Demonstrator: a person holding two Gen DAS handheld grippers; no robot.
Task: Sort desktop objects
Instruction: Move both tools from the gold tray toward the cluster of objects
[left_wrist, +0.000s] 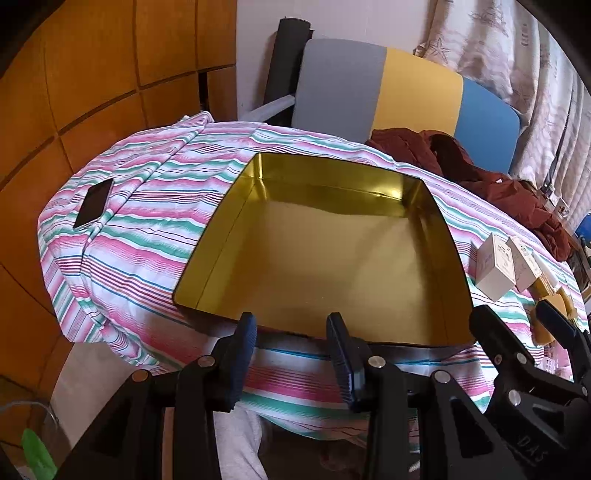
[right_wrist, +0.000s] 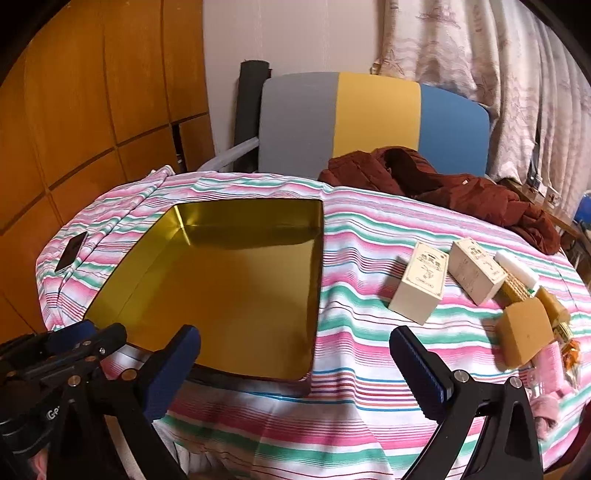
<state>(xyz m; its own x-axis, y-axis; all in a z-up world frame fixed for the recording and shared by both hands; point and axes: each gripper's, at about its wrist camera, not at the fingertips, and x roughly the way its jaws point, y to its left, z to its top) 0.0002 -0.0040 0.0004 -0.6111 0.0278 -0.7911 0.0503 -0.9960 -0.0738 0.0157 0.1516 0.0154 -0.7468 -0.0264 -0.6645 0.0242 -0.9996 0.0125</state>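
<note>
An empty gold tin box (left_wrist: 325, 258) lies open on the striped tablecloth; it also shows in the right wrist view (right_wrist: 229, 288). My left gripper (left_wrist: 291, 325) is open and empty, just before the tin's near rim. My right gripper (right_wrist: 295, 343) is wide open and empty, near the tin's right front corner. Right of the tin stand two cream cartons (right_wrist: 419, 288) (right_wrist: 474, 269), a white bar (right_wrist: 517, 271), a tan block (right_wrist: 524, 332) and smaller yellow pieces (right_wrist: 554, 302). The cartons also show in the left wrist view (left_wrist: 496, 264).
A black phone (left_wrist: 94, 203) lies at the table's far left edge. A dark red jacket (right_wrist: 443, 188) is heaped at the back right. A grey, yellow and blue chair back (right_wrist: 369, 122) stands behind the table. Pink items (right_wrist: 550, 362) sit at the right edge.
</note>
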